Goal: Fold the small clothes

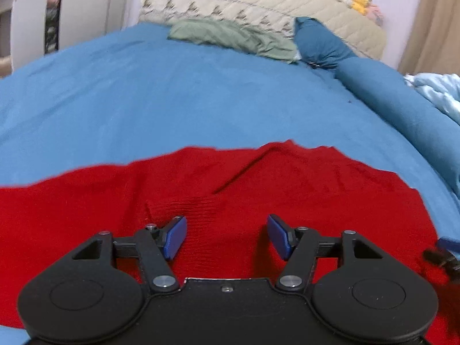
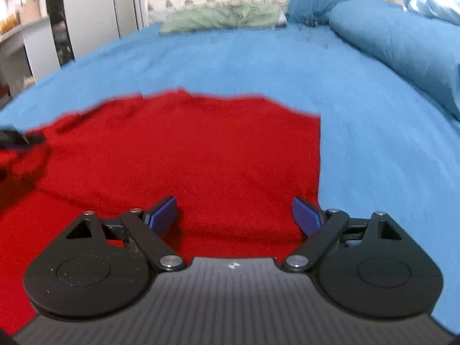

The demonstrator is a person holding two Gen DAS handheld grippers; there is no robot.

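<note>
A red knitted garment [image 1: 230,189] lies flat on the blue bedsheet [image 1: 172,100], with a dark crease across its middle. It also shows in the right wrist view [image 2: 187,158], its right edge straight. My left gripper [image 1: 227,237] is open and empty, low over the garment's near part. My right gripper [image 2: 234,215] is open and empty, low over the garment near its right edge. The left gripper's tip shows blurred at the left edge of the right wrist view [image 2: 20,139]. The right gripper's tip shows at the right edge of the left wrist view [image 1: 442,254].
A green folded cloth [image 1: 233,37] lies at the far end of the bed by a quilted beige headboard cover [image 1: 258,3]. A blue pillow [image 1: 319,43] and a rolled blue duvet [image 1: 402,109] lie along the right. White furniture [image 2: 86,14] stands at the left.
</note>
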